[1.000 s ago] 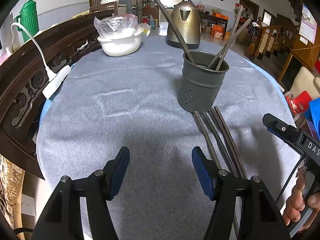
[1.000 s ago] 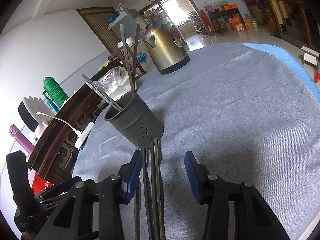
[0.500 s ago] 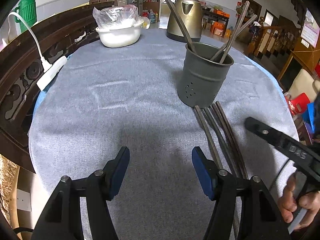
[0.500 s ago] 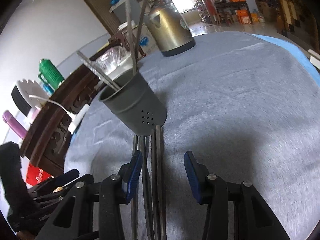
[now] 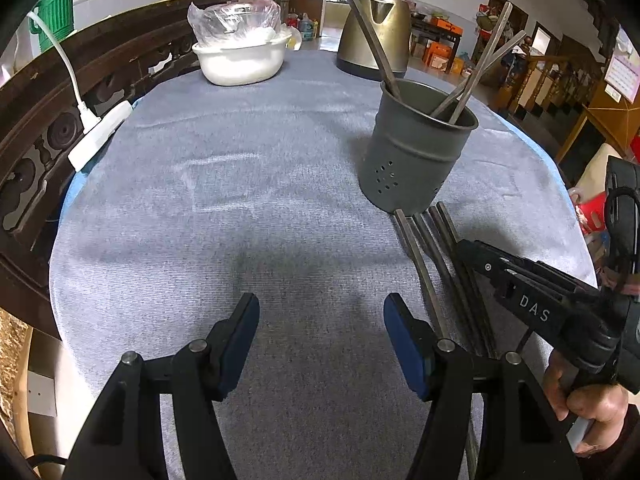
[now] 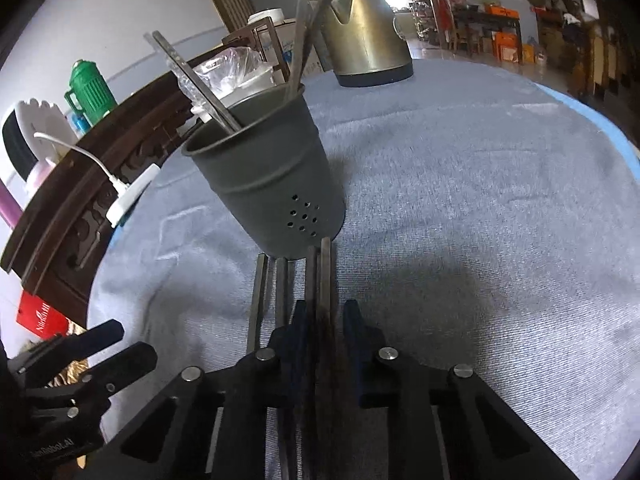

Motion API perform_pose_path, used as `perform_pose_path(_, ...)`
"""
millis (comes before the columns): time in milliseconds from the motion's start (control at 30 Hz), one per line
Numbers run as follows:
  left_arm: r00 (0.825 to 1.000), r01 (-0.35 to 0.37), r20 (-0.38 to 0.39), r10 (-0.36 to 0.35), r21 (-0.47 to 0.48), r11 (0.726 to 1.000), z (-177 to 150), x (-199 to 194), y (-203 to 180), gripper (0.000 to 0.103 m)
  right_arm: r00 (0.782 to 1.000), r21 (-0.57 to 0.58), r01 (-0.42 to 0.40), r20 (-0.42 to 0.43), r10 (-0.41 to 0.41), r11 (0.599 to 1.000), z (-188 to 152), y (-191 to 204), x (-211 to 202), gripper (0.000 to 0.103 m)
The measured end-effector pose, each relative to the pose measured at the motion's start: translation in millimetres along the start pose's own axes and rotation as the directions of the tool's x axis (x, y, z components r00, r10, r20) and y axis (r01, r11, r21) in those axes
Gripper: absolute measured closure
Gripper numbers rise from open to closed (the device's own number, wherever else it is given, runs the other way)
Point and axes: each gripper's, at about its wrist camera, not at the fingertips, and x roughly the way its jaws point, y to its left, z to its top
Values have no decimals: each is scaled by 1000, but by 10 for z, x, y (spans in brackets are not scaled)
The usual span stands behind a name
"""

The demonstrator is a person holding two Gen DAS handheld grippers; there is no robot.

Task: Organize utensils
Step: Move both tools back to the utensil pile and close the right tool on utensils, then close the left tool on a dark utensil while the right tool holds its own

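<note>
Left wrist: "DAS" on right gripper (image 5: 476,254), jaws pinching chopsticks (image 6: 325,280); left gripper (image 5: 318,336) jaws wide.

Kettle (image 5: 378,28), white bowl (image 5: 242,60), power strip (image 5: 100,136), green jug (image 6: 90,88).

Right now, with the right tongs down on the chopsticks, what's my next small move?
Probably lift a little: the right tongs look closed around two chopsticks lying against the holder, with two more beside them. The left tongs are open over bare cloth.
</note>
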Motion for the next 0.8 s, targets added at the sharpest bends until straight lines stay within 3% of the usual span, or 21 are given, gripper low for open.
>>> perform_pose_path(200,1000,6,-5,-6,2,1000,6,27,-18,38,999,26,51,5,-51,998,25,-136,-62,86)
perform_pose_path(800,991,118,-60,-116,28,993,249,213,-219,38,1000,108,22,-13,-21,994,145,-301,25,86)
